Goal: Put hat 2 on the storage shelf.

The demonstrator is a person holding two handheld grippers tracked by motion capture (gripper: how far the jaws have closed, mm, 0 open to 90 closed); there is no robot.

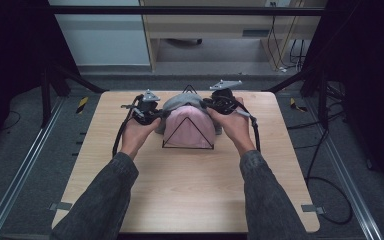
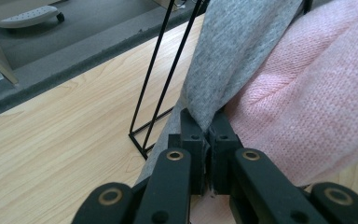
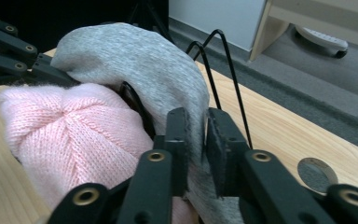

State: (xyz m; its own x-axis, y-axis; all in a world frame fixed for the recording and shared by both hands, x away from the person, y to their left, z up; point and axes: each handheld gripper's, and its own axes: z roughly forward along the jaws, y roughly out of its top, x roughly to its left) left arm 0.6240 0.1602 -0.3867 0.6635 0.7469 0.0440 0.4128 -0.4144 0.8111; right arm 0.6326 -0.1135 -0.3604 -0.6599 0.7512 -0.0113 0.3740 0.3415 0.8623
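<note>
grey hat held over the rack

the left gripper (image 2: 208, 135) pinches the soft grey knit hat (image 2: 233, 56), draped on the black wire rack (image 2: 161, 81) behind the pink knitted beanie (image 3: 70, 135). the right gripper (image 3: 196, 140) has slack jaws, grey fabric loose between them.

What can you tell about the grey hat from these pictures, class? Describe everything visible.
The grey hat is soft, fine-knit fabric, draped over a black wire stand behind a pink knitted hat it touches. It sits at the wooden table's far middle. The left gripper pinches its edge shut; the right gripper has the other edge between its jaws, which have just been opening.
</note>
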